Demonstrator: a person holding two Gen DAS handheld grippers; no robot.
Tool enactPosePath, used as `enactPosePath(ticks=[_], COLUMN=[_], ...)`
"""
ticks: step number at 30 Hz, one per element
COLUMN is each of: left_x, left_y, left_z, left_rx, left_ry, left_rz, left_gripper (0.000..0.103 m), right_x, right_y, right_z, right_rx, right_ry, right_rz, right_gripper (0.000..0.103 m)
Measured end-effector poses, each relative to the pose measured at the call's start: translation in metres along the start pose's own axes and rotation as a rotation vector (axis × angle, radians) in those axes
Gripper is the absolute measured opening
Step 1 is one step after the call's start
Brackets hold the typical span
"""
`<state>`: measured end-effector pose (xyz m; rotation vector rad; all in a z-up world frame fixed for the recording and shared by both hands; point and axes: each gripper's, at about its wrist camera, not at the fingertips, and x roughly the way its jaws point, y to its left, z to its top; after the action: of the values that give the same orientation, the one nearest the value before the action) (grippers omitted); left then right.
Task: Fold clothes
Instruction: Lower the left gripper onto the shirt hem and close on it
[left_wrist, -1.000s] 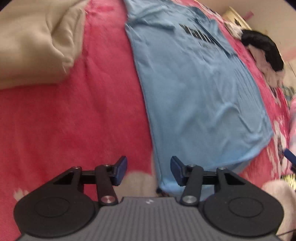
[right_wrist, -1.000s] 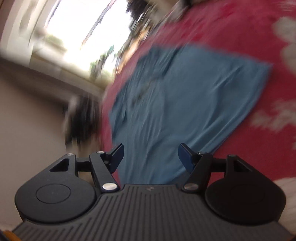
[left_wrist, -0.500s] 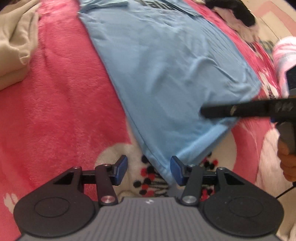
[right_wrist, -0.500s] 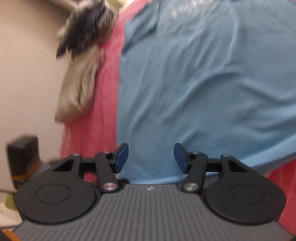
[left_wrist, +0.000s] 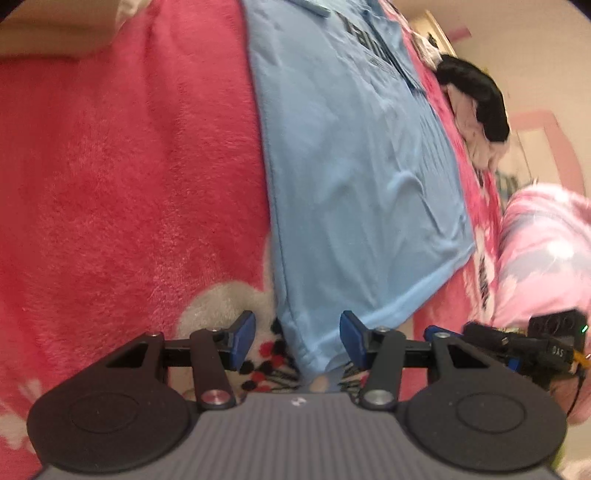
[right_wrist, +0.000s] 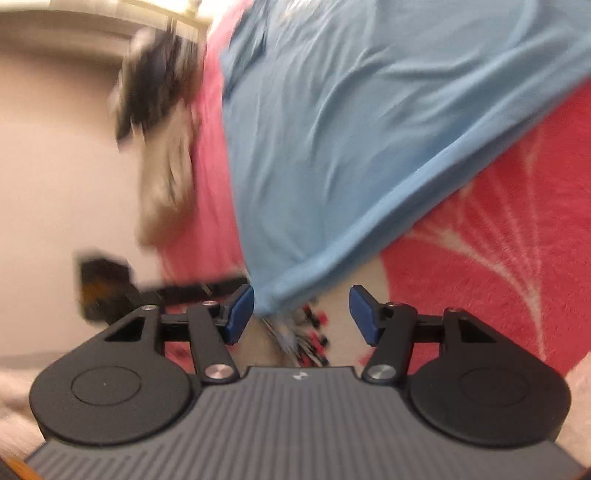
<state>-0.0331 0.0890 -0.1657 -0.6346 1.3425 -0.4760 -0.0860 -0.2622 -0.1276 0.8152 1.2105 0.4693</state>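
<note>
A red plush blanket (left_wrist: 129, 184) covers the bed beside a beige wall (right_wrist: 55, 147).

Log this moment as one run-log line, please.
phase: reaching hem | blue T-shirt: flat on pink blanket | left gripper: open | right gripper: open, just opening

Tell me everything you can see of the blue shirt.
The blue shirt is light blue, a soft knit by the look, with dark lettering across the chest and a collar at the far end. It lies spread flat and lightly creased on the red blanket, hem toward the cameras. The left gripper stands open around one hem corner; the right gripper, its jaws just opening, is at the other corner, which is beside one pad. Neither pinches it yet. A black garment lies beyond its far side.
</note>
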Motion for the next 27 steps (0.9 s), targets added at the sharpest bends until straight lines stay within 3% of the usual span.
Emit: enactPosePath(ticks=[5, 10, 16, 19, 27], left_x=[-0.004, 0.009, 0.015, 0.022, 0.029], left_y=[0.009, 0.006, 0.007, 0.006, 0.0], left_z=[0.01, 0.021, 0.022, 0.02, 0.002], left_rx=[-0.088, -0.108, -0.138, -0.15, -0.107], left_ry=[-0.048, -0.082, -0.148, -0.139, -0.002], left_rz=[-0.067, -0.053, -0.119, -0.127, -0.141], left_gripper=[0.043, 0.042, 0.042, 0.042, 0.041], right_x=[-0.019, -0.02, -0.02, -0.02, -0.019], right_y=[-0.019, -0.02, -0.023, -0.024, -0.023], right_z=[0.004, 0.004, 0.004, 0.004, 0.004], right_rx=[0.111, 0.108, 0.116, 0.126, 0.127], right_ry=[-0.094, -0.094, -0.095, -0.1, -0.1], right_rz=[0.065, 0.063, 0.064, 0.065, 0.079], right_gripper=[0.06, 0.061, 0.062, 0.062, 0.064])
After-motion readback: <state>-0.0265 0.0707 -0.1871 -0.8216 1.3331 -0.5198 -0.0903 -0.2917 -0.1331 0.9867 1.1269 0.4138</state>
